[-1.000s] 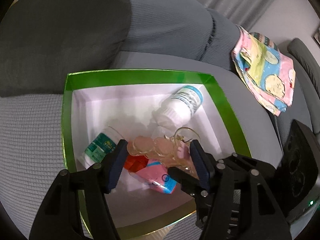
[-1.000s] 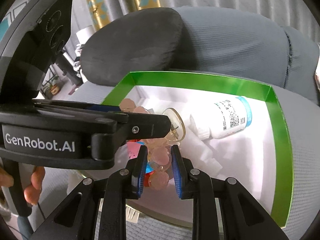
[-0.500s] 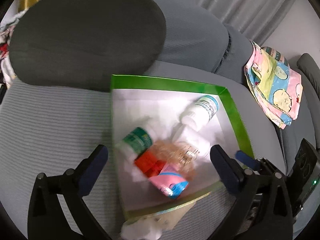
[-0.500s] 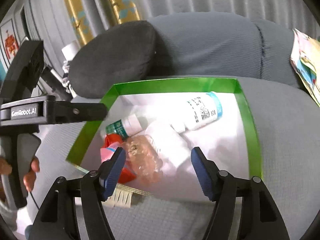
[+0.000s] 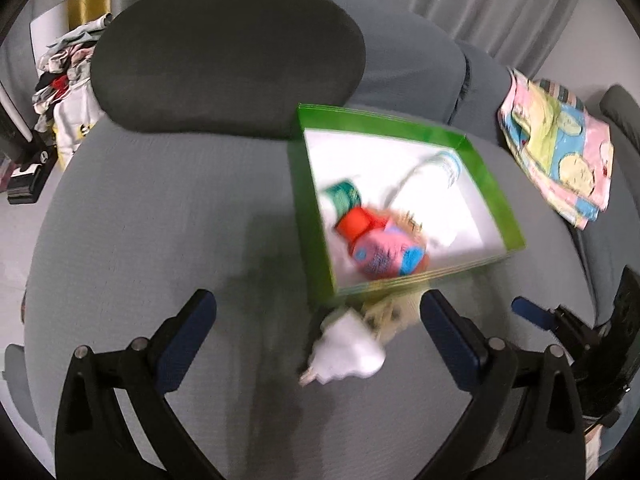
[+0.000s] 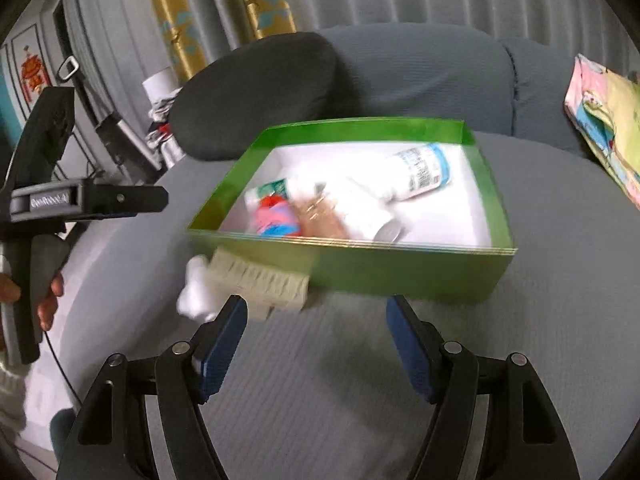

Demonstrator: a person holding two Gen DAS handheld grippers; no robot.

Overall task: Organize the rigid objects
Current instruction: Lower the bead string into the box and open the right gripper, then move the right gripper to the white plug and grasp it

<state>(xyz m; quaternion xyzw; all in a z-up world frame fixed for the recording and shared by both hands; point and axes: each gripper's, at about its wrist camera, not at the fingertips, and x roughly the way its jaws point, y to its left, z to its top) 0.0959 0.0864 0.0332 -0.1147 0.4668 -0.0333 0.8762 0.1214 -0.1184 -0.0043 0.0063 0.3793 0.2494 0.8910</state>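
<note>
Grey ribbed sofa seat point(image 5: 168, 240) everywhere, dark cushion point(image 5: 228, 52) up against the backrest, grey + gold curtains behind. Pretty blurry pics btw.

Left gripper point(image 5: 316, 332): jaws spread about as wide as they go, nothing btwn the blue pads, just bare seat fabric. Straight ahead of it and slightly right sits the green box point(image 5: 310, 216) w/ white lining. Right in front of the tips, btwn them, a white charger plug point(image 5: 348, 356) on the seat, touching a cream ribbed thing point(image 6: 260, 280) that's jammed against the box's near wall. Can't tell what that cream thing is, too smeared.

Right gripper point(image 6: 316, 344): jaws partway apart and opening, nothing in them either, only sofa below. Box dead ahead of it, near wall just past the tips. Same plug + cream thing off its left fingertip, close but can't say if touching.

Inside the box, so beyond both claws:
- white bottle w/ blue band point(image 6: 420, 172), lying down, far right part
- smaller white bottle w/ green label point(image 5: 342, 196), far left part
- red piece point(image 5: 356, 220) + pink/blue packet point(image 5: 384, 256) piled near the closest corner
- peachy clear clump point(image 6: 324, 216) mid box, beside the packet, detail lost to blur

Off to the right of both grippers, well clear of the box: folded pastel cartoon cloth point(image 5: 560, 152) on the seat. Hand point(image 6: 48, 300) wrapped round the left gripper's handle at the far left of the right-wrist view.
</note>
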